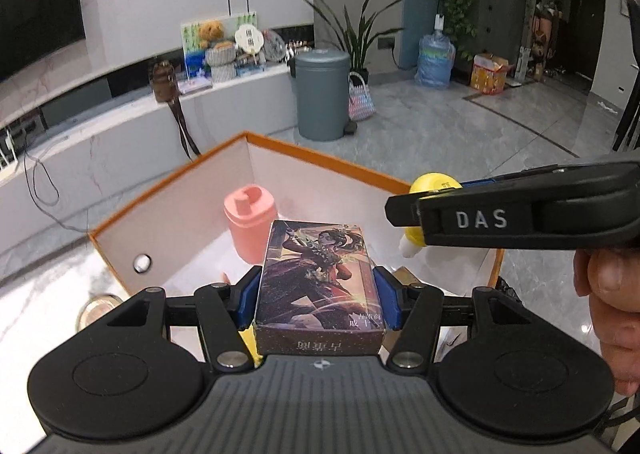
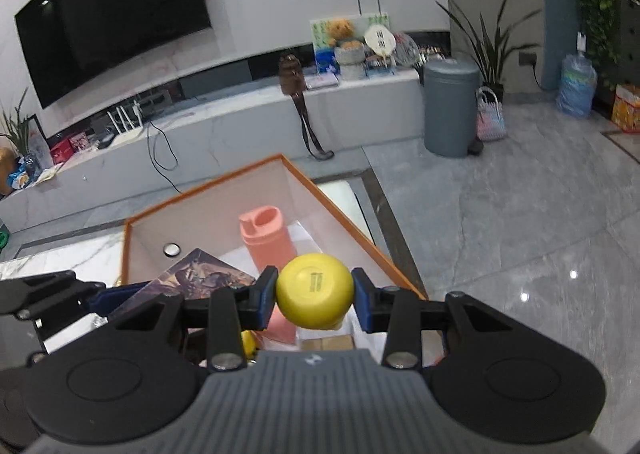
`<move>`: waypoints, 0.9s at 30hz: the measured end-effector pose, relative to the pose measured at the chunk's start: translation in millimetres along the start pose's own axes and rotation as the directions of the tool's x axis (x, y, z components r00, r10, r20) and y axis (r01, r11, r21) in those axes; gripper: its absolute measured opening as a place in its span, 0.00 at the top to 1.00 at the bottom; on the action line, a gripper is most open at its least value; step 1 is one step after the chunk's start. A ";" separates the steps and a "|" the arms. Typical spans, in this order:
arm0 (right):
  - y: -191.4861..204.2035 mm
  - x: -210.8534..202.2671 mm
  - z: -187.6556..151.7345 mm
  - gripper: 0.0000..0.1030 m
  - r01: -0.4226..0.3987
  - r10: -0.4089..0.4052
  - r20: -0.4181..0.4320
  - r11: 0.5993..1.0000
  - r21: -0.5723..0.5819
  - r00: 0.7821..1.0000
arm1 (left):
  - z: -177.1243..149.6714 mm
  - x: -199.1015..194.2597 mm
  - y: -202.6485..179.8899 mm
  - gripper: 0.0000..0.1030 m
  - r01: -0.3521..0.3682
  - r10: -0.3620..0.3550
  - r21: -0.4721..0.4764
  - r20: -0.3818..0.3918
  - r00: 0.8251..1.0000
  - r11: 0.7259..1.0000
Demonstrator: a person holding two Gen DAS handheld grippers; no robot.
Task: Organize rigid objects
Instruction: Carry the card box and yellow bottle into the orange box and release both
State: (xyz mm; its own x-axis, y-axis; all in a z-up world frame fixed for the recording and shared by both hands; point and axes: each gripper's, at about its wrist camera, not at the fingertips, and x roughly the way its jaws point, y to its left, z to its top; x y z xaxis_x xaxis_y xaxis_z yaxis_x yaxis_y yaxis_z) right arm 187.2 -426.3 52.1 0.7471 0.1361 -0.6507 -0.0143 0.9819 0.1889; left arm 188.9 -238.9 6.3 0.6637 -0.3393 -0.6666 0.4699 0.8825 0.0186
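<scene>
My left gripper [image 1: 316,294] is shut on a card box [image 1: 318,278] printed with a dark-haired figure, its blue pads pressing both long sides. It hangs over the near side of an orange-rimmed white box [image 1: 320,154]. My right gripper [image 2: 314,296] is shut on a round yellow toy [image 2: 314,296], held over the same box [image 2: 224,184]. In the left wrist view the right gripper [image 1: 400,210] comes in from the right with the yellow toy [image 1: 434,182]. A pink bottle [image 1: 250,220] lies inside the box, also seen in the right wrist view [image 2: 266,240].
The box stands on a marble table [image 1: 52,290]. A grey bin [image 1: 322,94] and a woven bag [image 1: 360,98] stand on the tiled floor beyond. A low TV bench [image 2: 200,130] with toys and cables runs along the wall. A hand [image 1: 608,314] shows at the right.
</scene>
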 end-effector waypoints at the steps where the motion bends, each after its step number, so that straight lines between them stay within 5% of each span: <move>1: -1.6 4.8 0.4 0.62 0.004 -0.004 -0.013 1.000 0.002 1.000 | -0.7 4.3 -1.8 0.35 -0.002 0.002 -0.007 -0.010 1.000 1.000; 25: -7.8 49.5 -10.1 0.61 0.088 -0.093 -0.143 0.995 -0.040 0.985 | -7.3 38.2 -15.8 0.35 -0.045 0.037 -0.042 -0.172 0.984 0.998; 27: -7.2 49.2 -10.1 0.48 0.098 -0.103 -0.140 0.994 -0.042 0.985 | -6.0 36.0 -15.6 0.35 -0.045 0.037 -0.045 -0.168 0.985 0.998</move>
State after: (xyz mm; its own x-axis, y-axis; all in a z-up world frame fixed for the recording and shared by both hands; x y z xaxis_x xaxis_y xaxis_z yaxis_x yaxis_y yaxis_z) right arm 217.4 -425.3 11.2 0.6440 0.0515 -0.7633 0.0313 0.9951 0.0935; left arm 202.0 -263.0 -22.4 0.5733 -0.2467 -0.7813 0.4128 0.9107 0.0154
